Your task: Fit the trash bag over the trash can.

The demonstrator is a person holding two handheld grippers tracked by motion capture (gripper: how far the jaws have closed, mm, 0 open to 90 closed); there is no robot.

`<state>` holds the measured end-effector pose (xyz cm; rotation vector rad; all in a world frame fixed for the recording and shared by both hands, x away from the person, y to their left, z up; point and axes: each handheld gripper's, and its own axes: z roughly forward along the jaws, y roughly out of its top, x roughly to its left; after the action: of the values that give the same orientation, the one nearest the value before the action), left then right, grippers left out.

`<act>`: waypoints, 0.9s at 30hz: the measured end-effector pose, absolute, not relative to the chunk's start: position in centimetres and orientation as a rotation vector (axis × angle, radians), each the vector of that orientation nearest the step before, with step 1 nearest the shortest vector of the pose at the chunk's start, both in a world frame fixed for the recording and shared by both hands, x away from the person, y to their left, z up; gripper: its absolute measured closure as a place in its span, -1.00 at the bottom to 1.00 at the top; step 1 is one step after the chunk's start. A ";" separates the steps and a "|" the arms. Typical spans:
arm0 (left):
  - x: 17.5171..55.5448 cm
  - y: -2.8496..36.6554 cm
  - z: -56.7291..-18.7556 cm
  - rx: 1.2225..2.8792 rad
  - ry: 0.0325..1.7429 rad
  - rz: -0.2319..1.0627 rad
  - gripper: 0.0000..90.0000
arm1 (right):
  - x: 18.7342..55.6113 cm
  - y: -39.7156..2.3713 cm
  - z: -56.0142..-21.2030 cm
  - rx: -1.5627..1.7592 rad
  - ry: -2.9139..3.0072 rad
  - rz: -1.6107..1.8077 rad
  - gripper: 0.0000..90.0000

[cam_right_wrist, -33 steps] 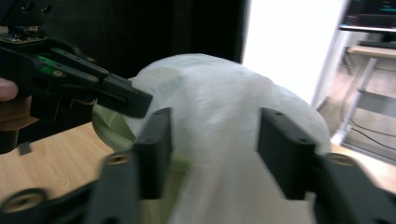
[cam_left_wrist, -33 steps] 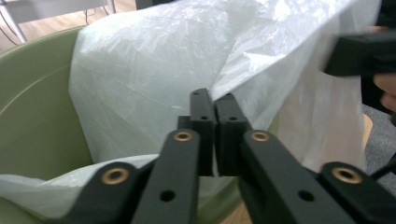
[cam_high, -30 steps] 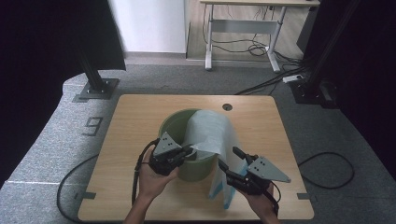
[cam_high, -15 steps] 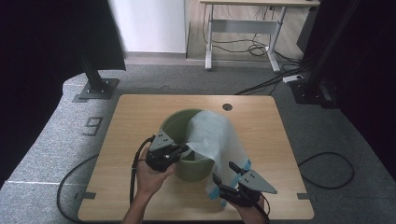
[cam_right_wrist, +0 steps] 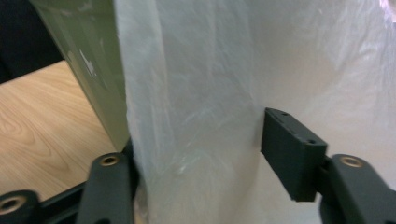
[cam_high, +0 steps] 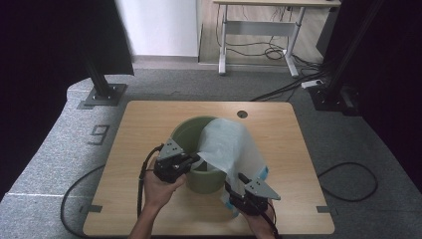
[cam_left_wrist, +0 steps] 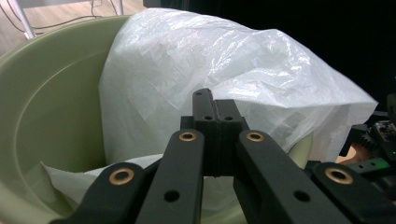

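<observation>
Table (cam_high: 149, 124): a light wooden top with rounded corners — the whole job happens on its near half.

Bin (cam_high: 186, 133): a round pale-green plastic bin, upright near the table's middle, its mouth half open to view, half under plastic.

Bag (cam_high: 226, 144): a thin white plastic liner, draped over the bin's right rim and hanging down the outside wall toward the near right; part of it is tucked inside, where a fold lies low against the inner wall (cam_left_wrist: 70, 179).

Left gripper (cam_high: 195, 160): held at the bin's near rim, jaws fully together; the left gripper view has them meeting right against the bag's edge (cam_left_wrist: 215, 121), apparently pinching the film there, though the pinch itself is hard to make out.

Right gripper (cam_high: 240, 179): low beside the bin's outer wall, jaws about half apart and just closing in, the hanging sheet (cam_right_wrist: 196, 116) running between them; one pad stands clear of it, so no grip yet.

Progress: by the look of it, about halfway — the liner is in and over one side. Left to do: spreading the mouth round the remaining bare rim and pulling the loose skirt down.
</observation>
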<state>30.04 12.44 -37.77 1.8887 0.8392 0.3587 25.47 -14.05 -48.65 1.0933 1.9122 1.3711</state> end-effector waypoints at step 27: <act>28.9 12.9 -35.8 1.856 0.686 0.414 -0.06 | 25.9 -16.0 -38.9 0.798 1.704 1.479 0.96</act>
<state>28.88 12.88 -35.85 1.8560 0.6861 0.4143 25.91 -16.03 -38.87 0.7977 1.7043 1.4789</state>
